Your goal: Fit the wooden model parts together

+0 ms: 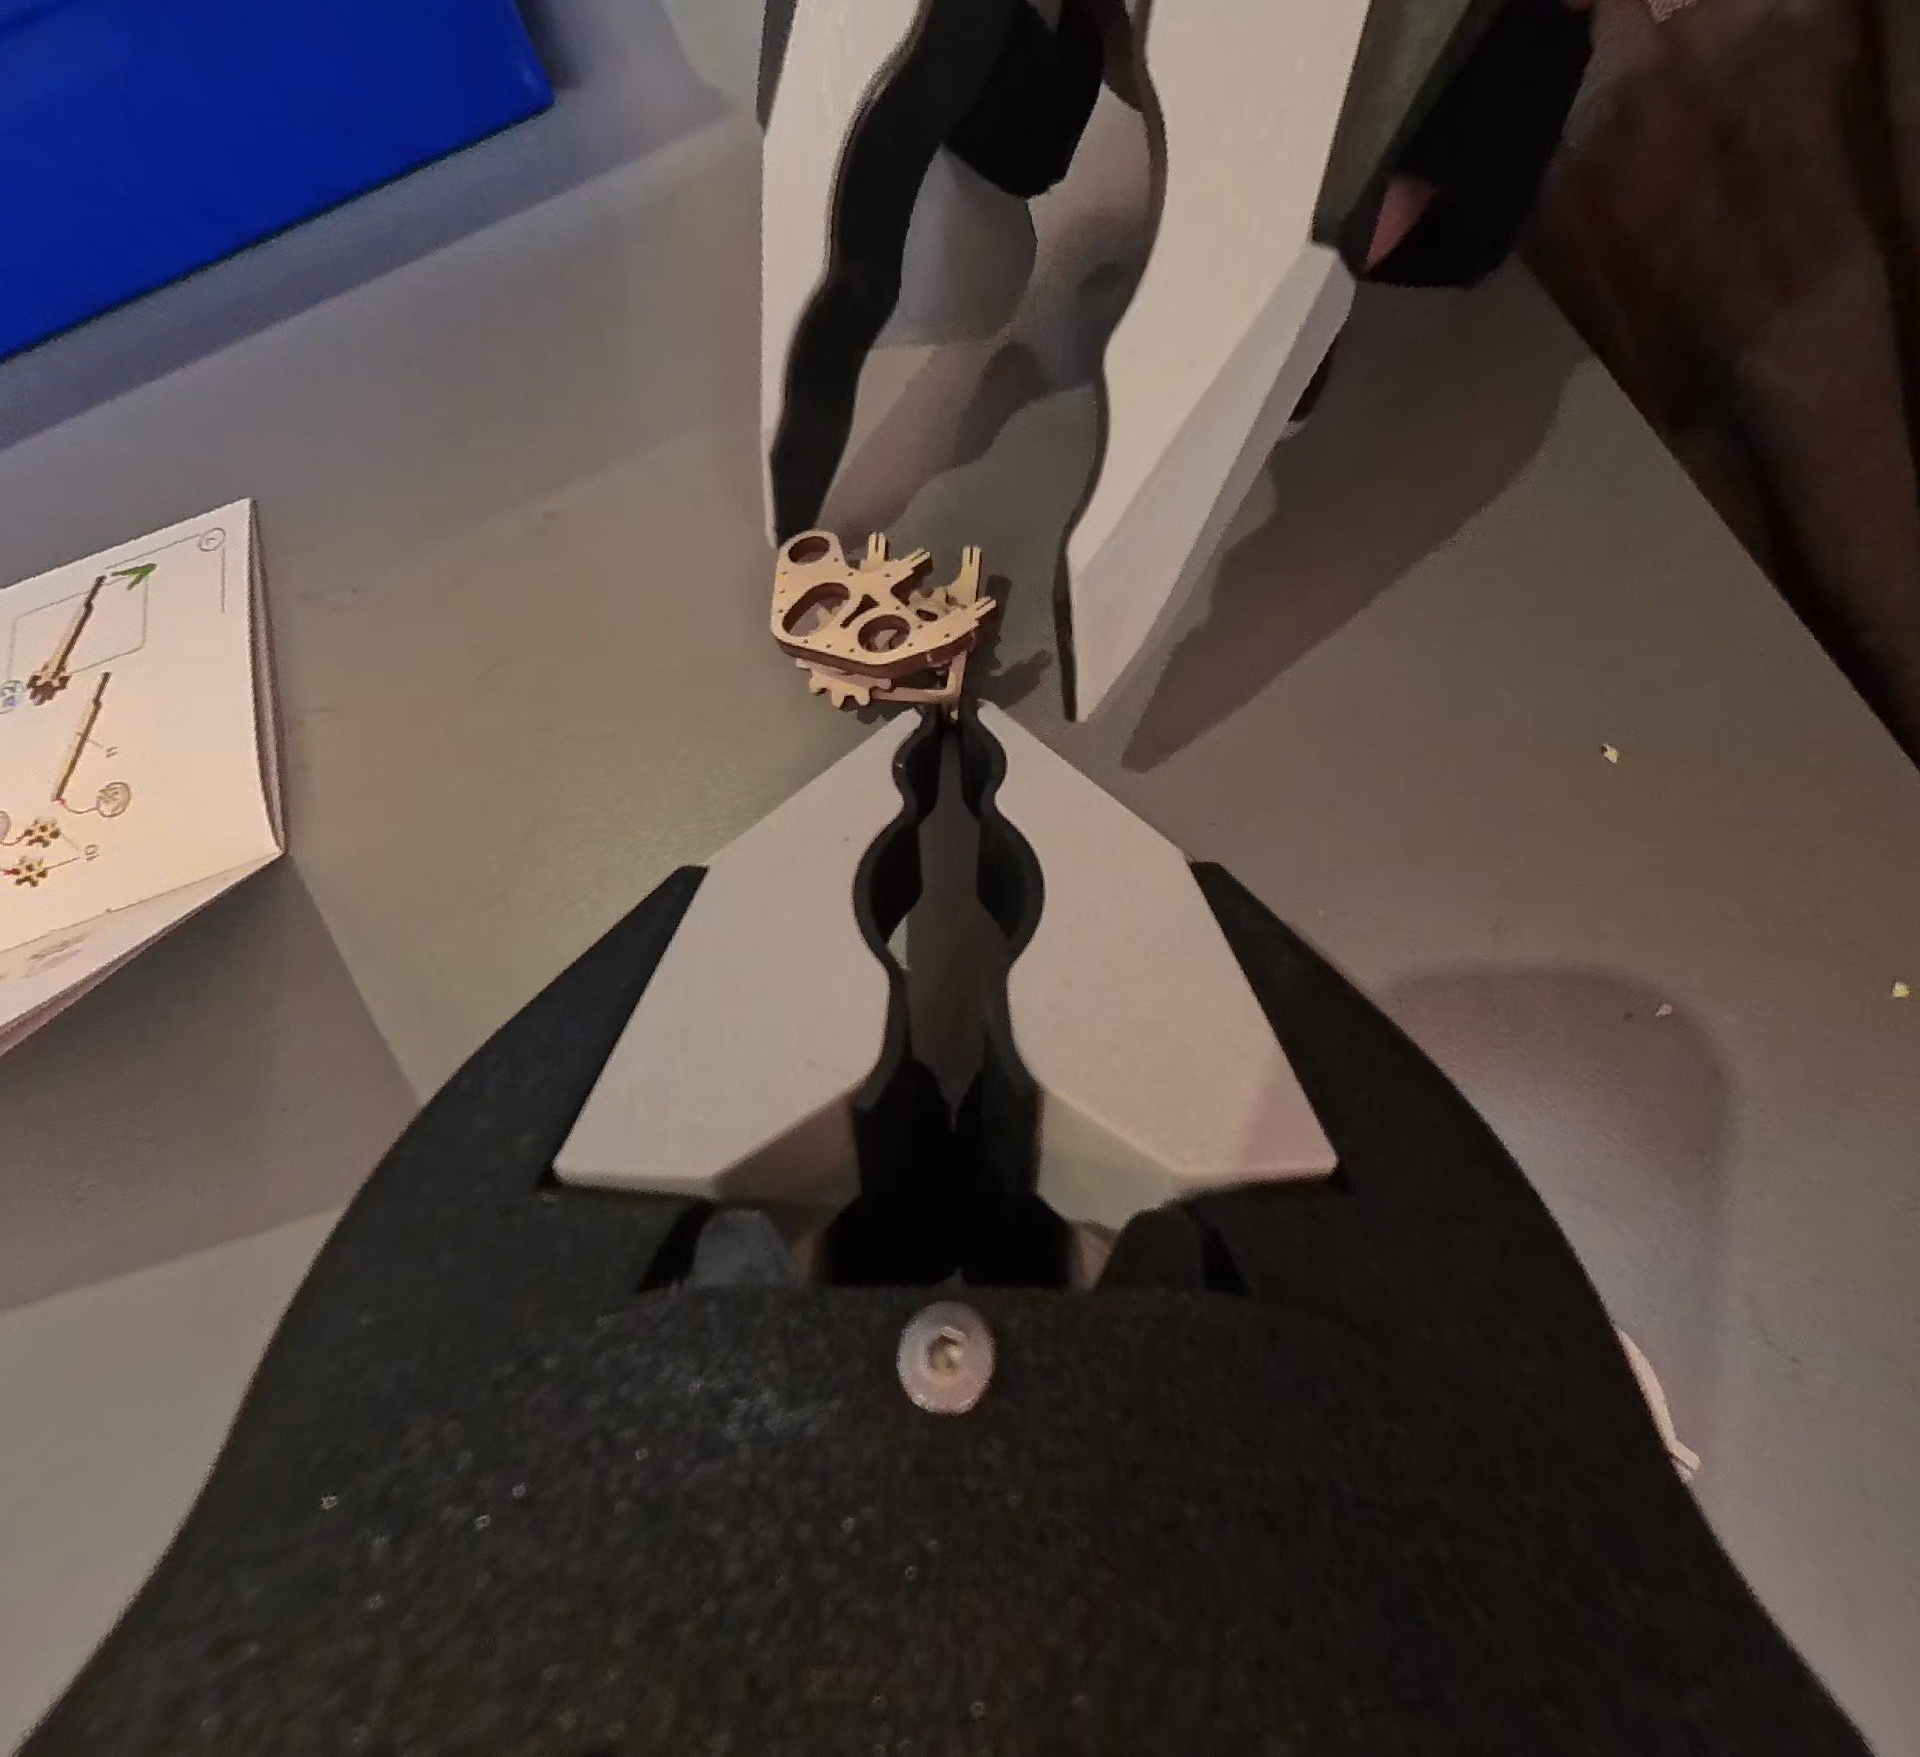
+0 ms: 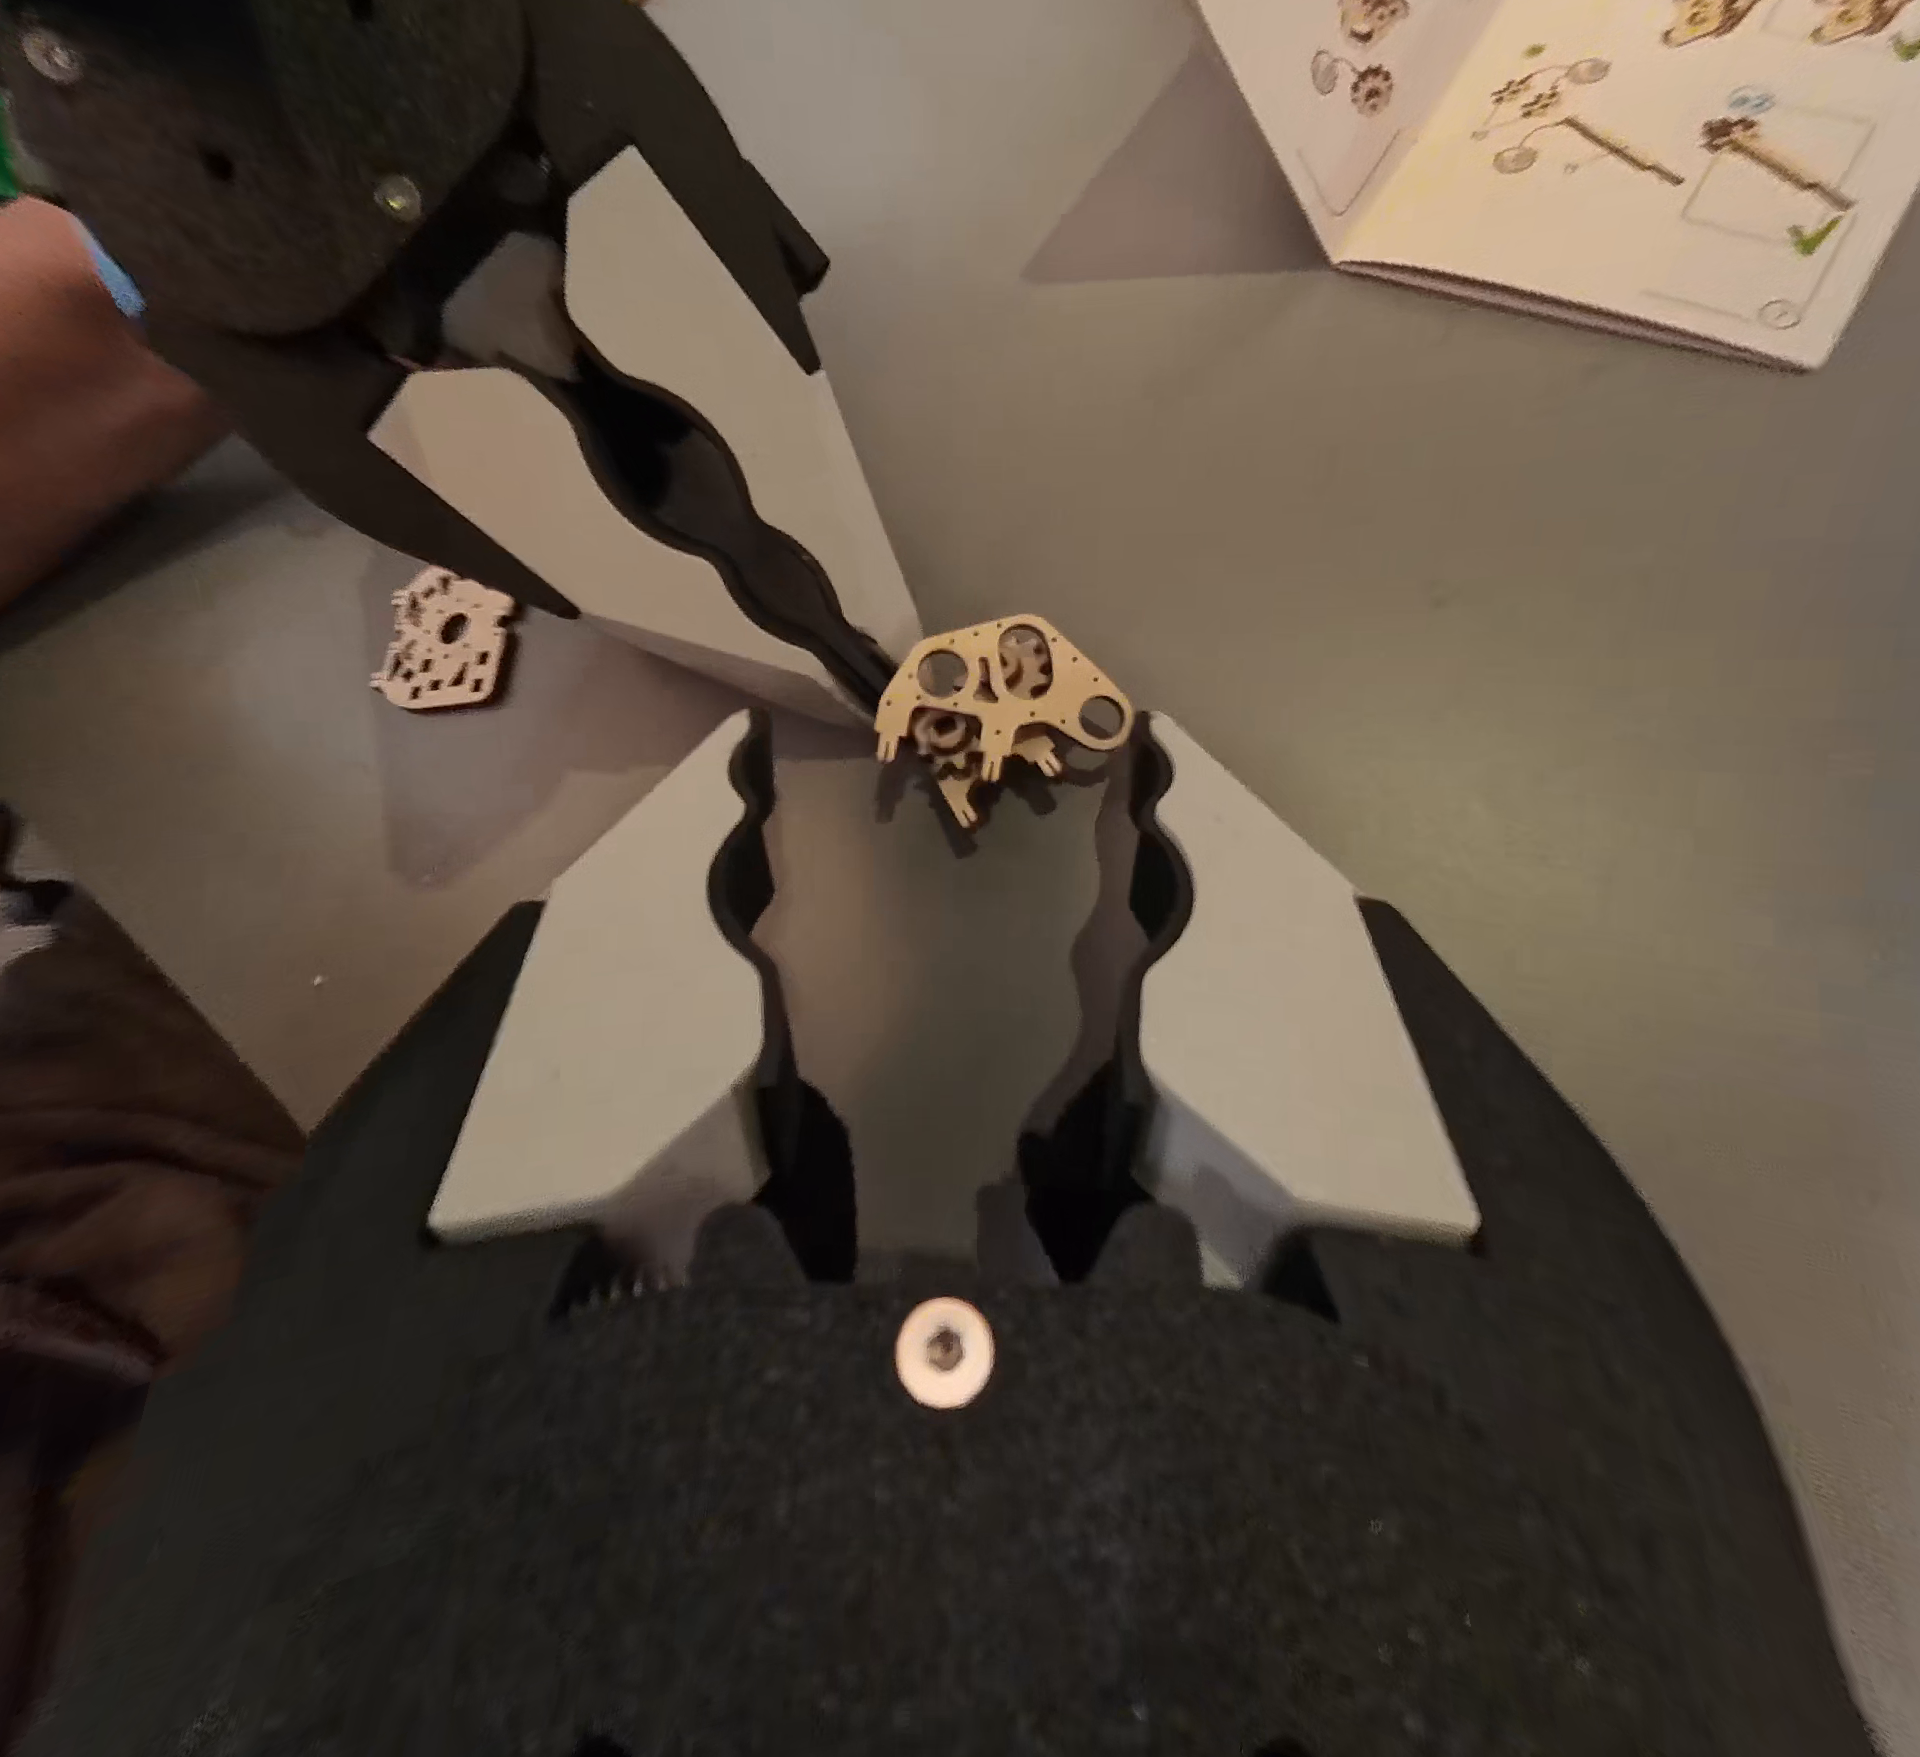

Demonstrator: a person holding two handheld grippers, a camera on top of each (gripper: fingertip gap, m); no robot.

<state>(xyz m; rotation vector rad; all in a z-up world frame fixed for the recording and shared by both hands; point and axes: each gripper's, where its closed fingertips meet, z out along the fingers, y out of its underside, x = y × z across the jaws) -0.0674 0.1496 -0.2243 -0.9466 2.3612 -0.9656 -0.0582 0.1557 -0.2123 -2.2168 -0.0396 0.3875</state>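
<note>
Currently the left gripper [image 1: 951, 720] pinches the partly built wooden assembly [image 2: 997, 710] at frame centre; the right gripper [image 2: 951, 731] stands wide. A loose plate [image 2: 445, 639] (centre left) remains unfitted.

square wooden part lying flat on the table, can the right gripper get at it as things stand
Probably not directly. The right gripper is open, but the left gripper, shut on the wooden assembly, slants across between it and the square wooden part.

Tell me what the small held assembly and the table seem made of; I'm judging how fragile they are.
Held assembly: thin pale plywood by the look, matte, with dark cut edges and round holes, probably laser-cut. Table: smooth grey surface with a dull sheen, possibly laminate or painted; its material stays unclear.
</note>
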